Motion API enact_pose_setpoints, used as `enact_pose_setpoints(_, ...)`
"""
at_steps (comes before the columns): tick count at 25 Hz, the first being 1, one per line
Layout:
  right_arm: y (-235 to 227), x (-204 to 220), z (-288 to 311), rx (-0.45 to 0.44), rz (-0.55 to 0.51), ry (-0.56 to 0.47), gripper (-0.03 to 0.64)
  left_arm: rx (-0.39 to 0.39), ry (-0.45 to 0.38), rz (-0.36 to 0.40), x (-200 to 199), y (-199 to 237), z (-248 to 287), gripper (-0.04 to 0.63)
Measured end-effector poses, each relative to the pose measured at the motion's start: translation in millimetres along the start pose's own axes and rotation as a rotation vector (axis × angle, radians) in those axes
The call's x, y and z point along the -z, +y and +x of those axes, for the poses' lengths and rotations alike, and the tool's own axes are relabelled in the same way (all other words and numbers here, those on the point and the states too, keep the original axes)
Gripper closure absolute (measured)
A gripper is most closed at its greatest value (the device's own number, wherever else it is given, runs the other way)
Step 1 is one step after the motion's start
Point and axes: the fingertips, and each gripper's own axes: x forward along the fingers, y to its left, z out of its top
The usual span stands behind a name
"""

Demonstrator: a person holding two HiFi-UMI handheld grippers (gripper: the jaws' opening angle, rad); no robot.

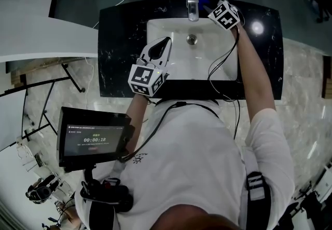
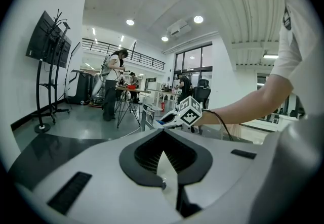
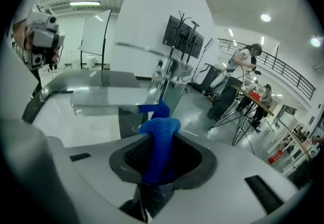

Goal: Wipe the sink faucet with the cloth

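For wiping, the cloth (image 3: 158, 149) is clamped in the right gripper (image 1: 207, 5) beside the faucet (image 1: 192, 1) at the sink's (image 1: 155, 26) back edge, while the left gripper (image 1: 164, 43) is held closed and empty.

person is wearing a white short-sleeved shirt (image 1: 197, 166) with a small dark print (image 1: 136, 159), and grey-and-black straps (image 1: 255, 187) are running over one shoulder. left gripper (image 1: 166, 42) and right gripper (image 1: 206, 5) are both showing smooth white shells, with black ribbed pads (image 2: 147, 154) lining the jaws and dark slots (image 2: 71, 192) sitting either side behind the jaws. a small screw (image 2: 163, 185) is sitting just behind the left jaws. a left cube (image 1: 146, 79) and a right cube (image 1: 224, 15), white with black square markers, are riding behind the jaws. thin black cables (image 1: 223, 60) are trailing back from the right cube.
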Motion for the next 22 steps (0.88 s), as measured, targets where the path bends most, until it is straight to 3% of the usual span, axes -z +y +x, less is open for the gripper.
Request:
enact_pose_setpoints(10, -75, -85, -80, 0.139, 0.112, -0.328, 0.515, -0.003, -0.012, -0.004, 0, 5, -1, 0.597)
enact_pose_setpoints(13, -87, -71, -86, 0.176, 0.112, -0.302, 0.515, -0.006, -0.018, -0.001, -4, 7, -1, 0.598)
enact_pose_setpoints(16, -80, -37, -72, 0.176, 0.091, -0.205, 0.515, -0.011, -0.016, -0.002, -4, 8, -3, 0.597)
enact_pose_setpoints(22, -23, 18, -20, 0.064, 0.087, -0.027, 0.515, -0.016, -0.001, -0.006, 1, 8, -4, 0.597)
